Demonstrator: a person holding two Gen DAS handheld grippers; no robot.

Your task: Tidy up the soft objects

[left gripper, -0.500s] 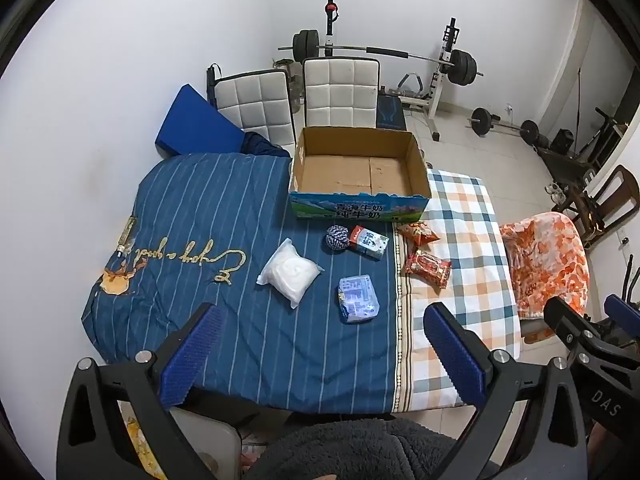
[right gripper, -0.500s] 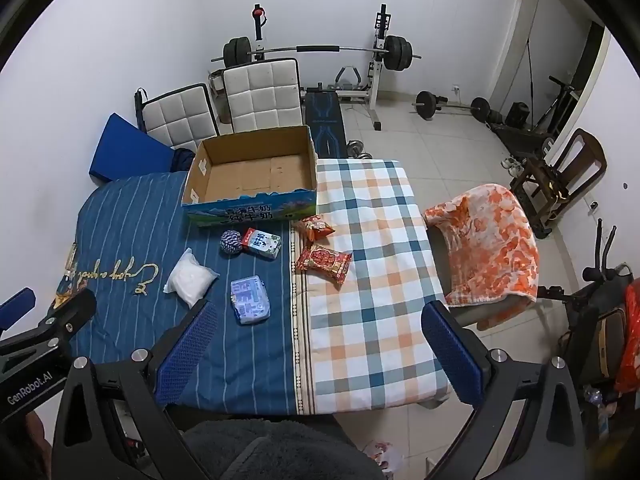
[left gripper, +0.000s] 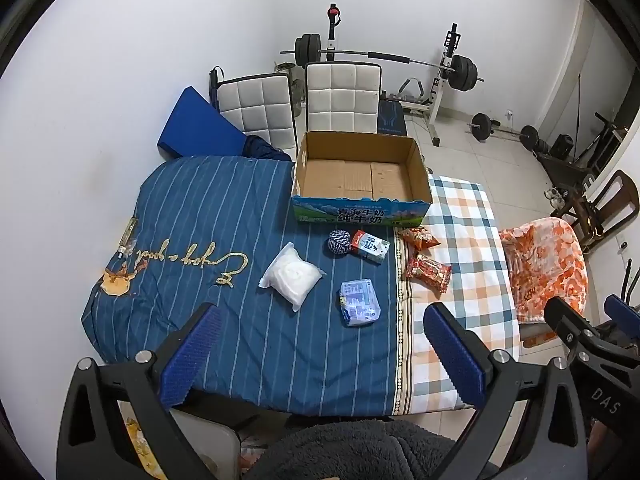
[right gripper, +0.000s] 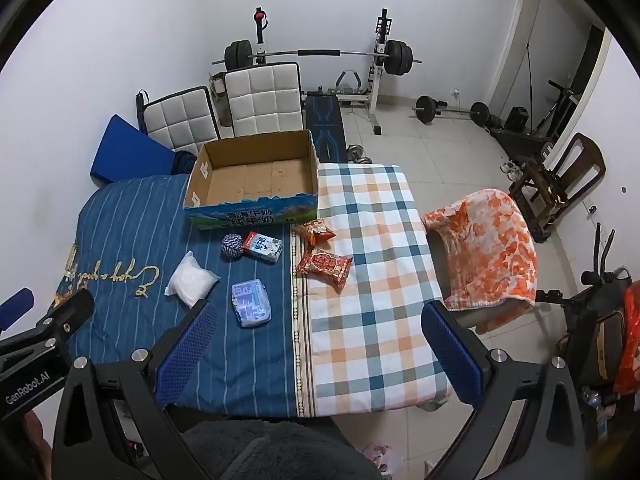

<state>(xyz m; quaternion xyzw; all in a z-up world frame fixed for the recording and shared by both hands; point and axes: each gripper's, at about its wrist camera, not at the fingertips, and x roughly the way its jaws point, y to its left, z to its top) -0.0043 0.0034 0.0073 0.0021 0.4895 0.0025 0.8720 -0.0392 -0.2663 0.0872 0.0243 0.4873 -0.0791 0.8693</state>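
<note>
An empty cardboard box (left gripper: pixel 360 178) (right gripper: pixel 256 178) stands at the far side of the cloth-covered table (left gripper: pixel 224 216). In front of it lie a blue-white yarn ball (left gripper: pixel 339 242) (right gripper: pixel 232 246), a small milk carton (left gripper: pixel 370 246) (right gripper: pixel 262 249), a white soft pouch (left gripper: pixel 291 276) (right gripper: pixel 192 280), a pale blue tissue pack (left gripper: pixel 359 297) (right gripper: pixel 251 303) and two red snack bags (left gripper: pixel 429 270) (right gripper: pixel 325 265). My left gripper (left gripper: pixel 320 354) hovers open above the near edge, nothing between its blue pads. My right gripper (right gripper: pixel 318 354) is also open and empty, over the checked cloth.
Two white padded chairs (left gripper: pixel 340 98) and a blue cushion (left gripper: pixel 196 126) stand behind the table. A weight bench with barbell (right gripper: pixel 320 54) is at the back wall. An orange-patterned blanket (right gripper: pixel 490 248) drapes a seat at the right. Wooden chairs (right gripper: pixel 560 184) stand further right.
</note>
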